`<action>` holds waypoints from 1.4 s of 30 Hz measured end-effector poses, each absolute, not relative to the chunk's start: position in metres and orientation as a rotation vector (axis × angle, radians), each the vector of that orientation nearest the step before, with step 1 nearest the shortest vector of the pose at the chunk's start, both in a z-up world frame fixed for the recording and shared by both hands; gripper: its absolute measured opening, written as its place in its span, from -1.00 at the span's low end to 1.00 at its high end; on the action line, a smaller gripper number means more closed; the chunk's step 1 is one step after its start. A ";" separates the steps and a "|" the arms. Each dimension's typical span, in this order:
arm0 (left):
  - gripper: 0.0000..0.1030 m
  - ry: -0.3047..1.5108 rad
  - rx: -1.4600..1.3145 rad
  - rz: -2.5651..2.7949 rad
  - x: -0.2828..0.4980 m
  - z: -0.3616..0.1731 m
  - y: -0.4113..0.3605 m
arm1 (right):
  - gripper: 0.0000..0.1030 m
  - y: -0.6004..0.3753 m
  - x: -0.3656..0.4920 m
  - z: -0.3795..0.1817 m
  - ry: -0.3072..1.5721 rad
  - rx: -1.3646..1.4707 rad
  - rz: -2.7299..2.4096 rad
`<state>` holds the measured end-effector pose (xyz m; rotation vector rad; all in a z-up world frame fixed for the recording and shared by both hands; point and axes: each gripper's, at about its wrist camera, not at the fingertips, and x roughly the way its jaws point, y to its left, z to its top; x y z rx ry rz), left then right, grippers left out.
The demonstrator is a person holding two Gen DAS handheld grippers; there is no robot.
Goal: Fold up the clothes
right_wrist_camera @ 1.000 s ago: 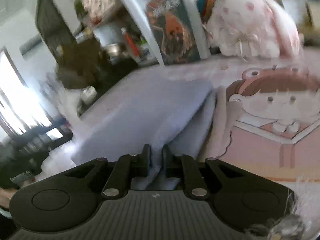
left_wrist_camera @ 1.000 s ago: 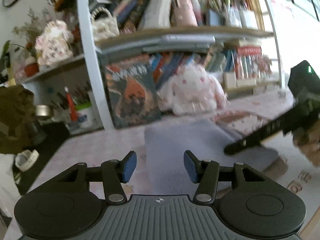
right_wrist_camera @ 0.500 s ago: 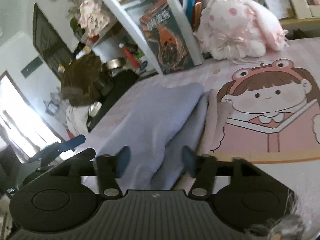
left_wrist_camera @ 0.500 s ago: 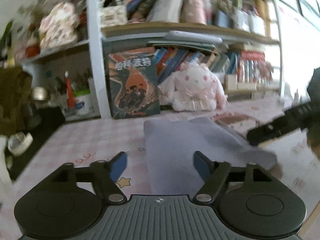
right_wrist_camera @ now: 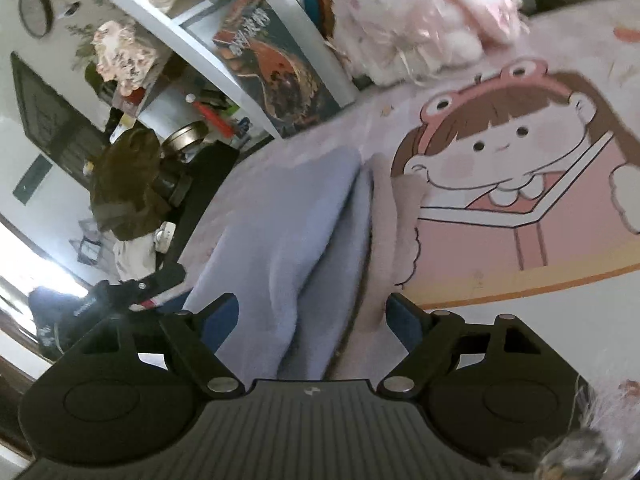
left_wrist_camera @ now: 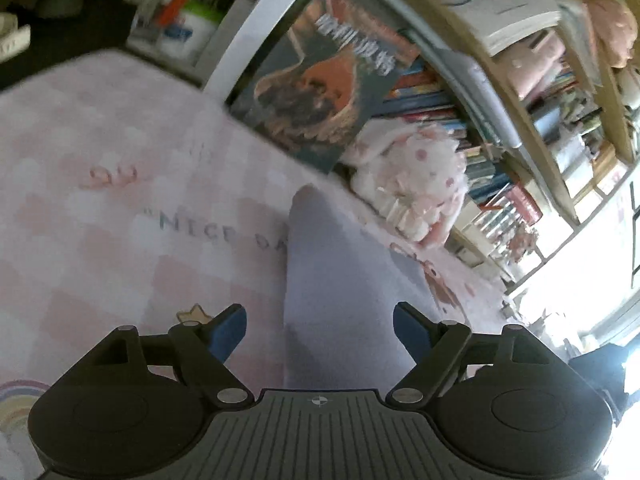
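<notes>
Now, in the left wrist view, the left tongs (left_wrist_camera: 320, 326) stand spread, and their jaws have just been opening. No cloth is pinched between them; the cloth (left_wrist_camera: 340, 280) only lies under the gap, flat on the desk (left_wrist_camera: 100, 220). It is a grey-blue piece, folded into a long strip, and it runs from the tongs toward the plush (left_wrist_camera: 408, 184) that sits at the foot of the bookshelf (left_wrist_camera: 500, 92). Compared with a second ago, the whole view is rolled to one side and the tongs look at the cloth from nearer its left edge. The right tongs, which were seen beside the cloth before, are gone from this view.

In the right wrist view, the right tongs (right_wrist_camera: 312, 318) are also spread. A second ago they were pressed together on a fold of the cloth (right_wrist_camera: 280, 232); their jaws have just been opening, and the fold now lies loose between them, not gripped. The cloth rests well short of the plush (right_wrist_camera: 420, 20), just beside the cartoon picture (right_wrist_camera: 520, 184) on the desk cover.

I judge that one fold is finished and released, and that a new grasp comes next.
</notes>
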<state>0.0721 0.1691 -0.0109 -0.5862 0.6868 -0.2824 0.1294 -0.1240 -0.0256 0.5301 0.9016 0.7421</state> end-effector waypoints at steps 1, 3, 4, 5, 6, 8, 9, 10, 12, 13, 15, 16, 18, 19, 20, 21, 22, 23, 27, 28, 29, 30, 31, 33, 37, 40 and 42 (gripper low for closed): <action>0.56 0.700 -0.595 -0.288 0.075 -0.015 0.168 | 0.54 -0.121 0.133 -0.028 0.913 0.535 0.739; 0.48 0.712 -0.619 -0.300 0.077 -0.021 0.165 | 0.53 -0.115 0.135 -0.029 0.918 0.523 0.730; 0.31 0.709 -0.635 -0.308 0.077 -0.023 0.163 | 0.51 -0.112 0.135 -0.028 0.914 0.506 0.729; 0.14 0.706 -0.651 -0.315 0.077 -0.025 0.162 | 0.45 -0.110 0.134 -0.027 0.912 0.484 0.730; 0.12 0.700 -0.664 -0.309 0.074 -0.026 0.160 | 0.35 -0.108 0.133 -0.026 0.908 0.458 0.731; 0.00 0.684 -0.617 -0.294 0.067 -0.021 0.152 | -0.11 -0.106 0.128 -0.024 0.888 0.373 0.743; -0.03 0.680 -0.603 -0.292 0.062 -0.020 0.149 | -0.19 -0.107 0.125 -0.023 0.878 0.349 0.763; -0.09 0.680 -0.598 -0.295 0.058 -0.018 0.146 | -0.31 -0.110 0.121 -0.021 0.871 0.342 0.774; -0.14 0.689 -0.584 -0.313 0.048 -0.015 0.139 | -0.43 -0.116 0.112 -0.016 0.846 0.306 0.790; -0.16 0.694 -0.575 -0.325 0.042 -0.013 0.134 | -0.46 -0.119 0.105 -0.013 0.827 0.269 0.789; -0.17 0.701 -0.549 -0.355 0.029 -0.009 0.124 | -0.47 -0.124 0.090 -0.005 0.791 0.186 0.787; -0.17 0.703 -0.542 -0.373 0.020 -0.009 0.118 | -0.47 -0.127 0.081 -0.002 0.775 0.147 0.787; -0.17 0.708 -0.554 -0.413 0.006 -0.010 0.111 | -0.48 -0.137 0.065 0.000 0.753 0.096 0.795; -0.17 0.717 -0.575 -0.433 0.000 -0.013 0.110 | -0.48 -0.145 0.059 0.000 0.759 0.102 0.801; -0.16 0.728 -0.596 -0.453 -0.006 -0.016 0.109 | -0.48 -0.152 0.052 -0.001 0.766 0.107 0.808; -0.16 0.736 -0.612 -0.467 -0.008 -0.018 0.109 | -0.47 -0.160 0.047 -0.002 0.773 0.115 0.814; -0.15 0.744 -0.626 -0.479 -0.010 -0.020 0.109 | -0.47 -0.167 0.043 -0.003 0.786 0.133 0.819; -0.14 0.752 -0.640 -0.492 -0.012 -0.022 0.108 | -0.45 -0.173 0.040 -0.004 0.799 0.152 0.824; 0.05 0.778 -0.678 -0.476 -0.004 -0.028 0.113 | -0.23 -0.184 0.038 -0.011 0.862 0.232 0.823; 0.10 0.788 -0.698 -0.473 0.000 -0.031 0.114 | -0.15 -0.184 0.040 -0.013 0.874 0.250 0.820; 0.15 0.799 -0.720 -0.471 0.003 -0.034 0.114 | -0.11 -0.185 0.042 -0.016 0.885 0.268 0.820; 0.18 0.807 -0.742 -0.469 0.007 -0.037 0.115 | -0.03 -0.186 0.045 -0.019 0.896 0.289 0.820; 0.17 0.801 -0.758 -0.472 0.008 -0.040 0.115 | 0.05 -0.186 0.048 -0.022 0.905 0.309 0.823; 0.18 0.790 -0.750 -0.467 0.009 -0.041 0.113 | 0.06 -0.185 0.052 -0.026 0.901 0.334 0.830; -0.02 0.741 -0.677 -0.451 0.005 -0.036 0.102 | -0.21 -0.177 0.051 -0.024 0.854 0.287 0.831; -0.09 0.691 -0.523 -0.441 -0.003 -0.021 0.089 | -0.37 -0.171 0.038 -0.016 0.763 0.171 0.836; -0.08 0.670 -0.431 -0.441 -0.007 -0.012 0.081 | -0.37 -0.167 0.030 -0.013 0.728 0.109 0.827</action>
